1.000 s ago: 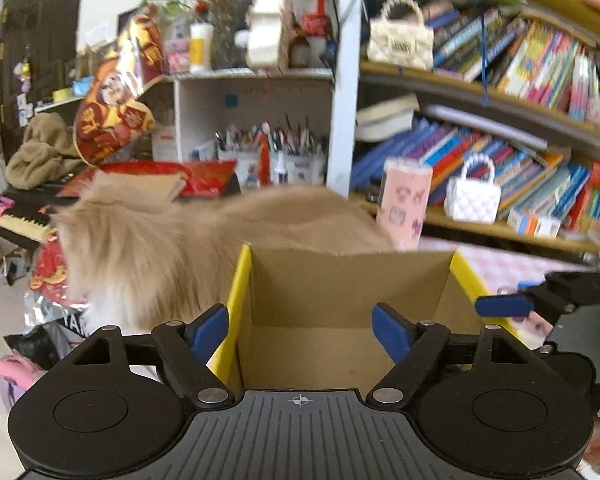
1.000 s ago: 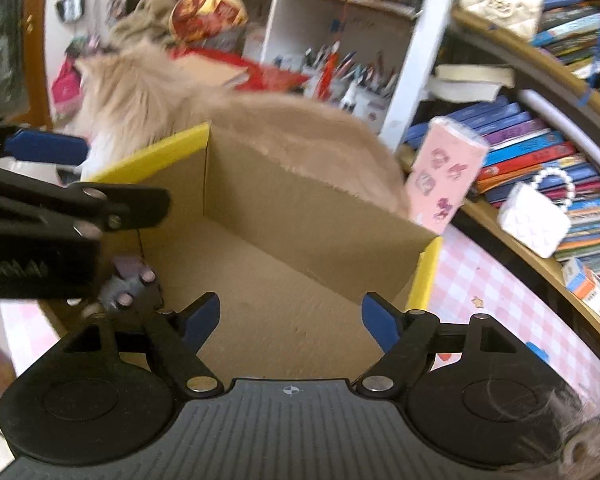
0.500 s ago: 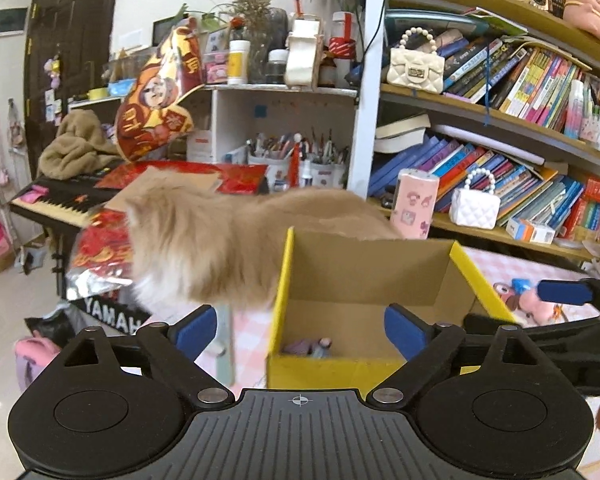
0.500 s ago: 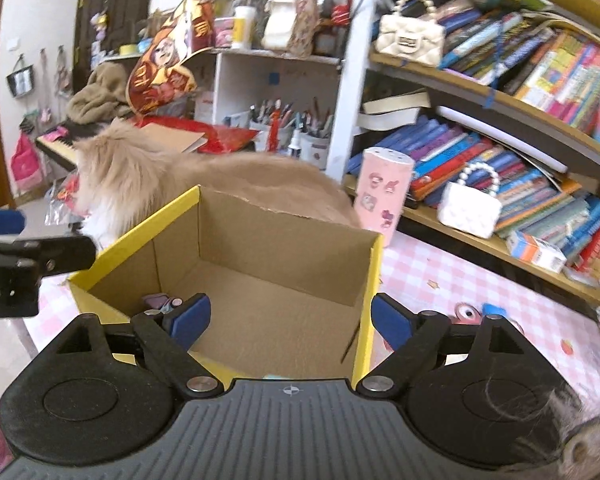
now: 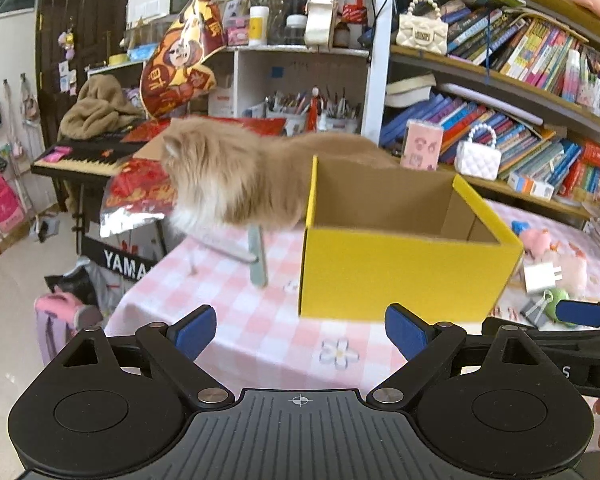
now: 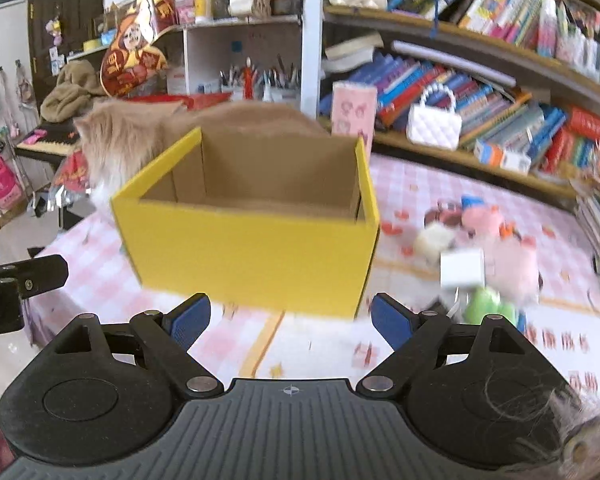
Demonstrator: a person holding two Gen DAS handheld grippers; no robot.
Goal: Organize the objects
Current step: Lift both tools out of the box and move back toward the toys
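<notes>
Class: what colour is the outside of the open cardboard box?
Yellow box, plain brown inside; left wrist view shows it sharpest.

box (image 5: 400, 276) on table (image 5: 228, 320) | cat (image 5: 228, 176) behind-left | toys (image 6: 508, 256) right of box

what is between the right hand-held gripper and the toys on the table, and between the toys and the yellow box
Nothing visible blocks either path. The right hand-held gripper is open and empty, with bare tablecloth between it and the toy pile. The yellow box is open-topped just left of the toys. The cat stands behind the box.
</notes>
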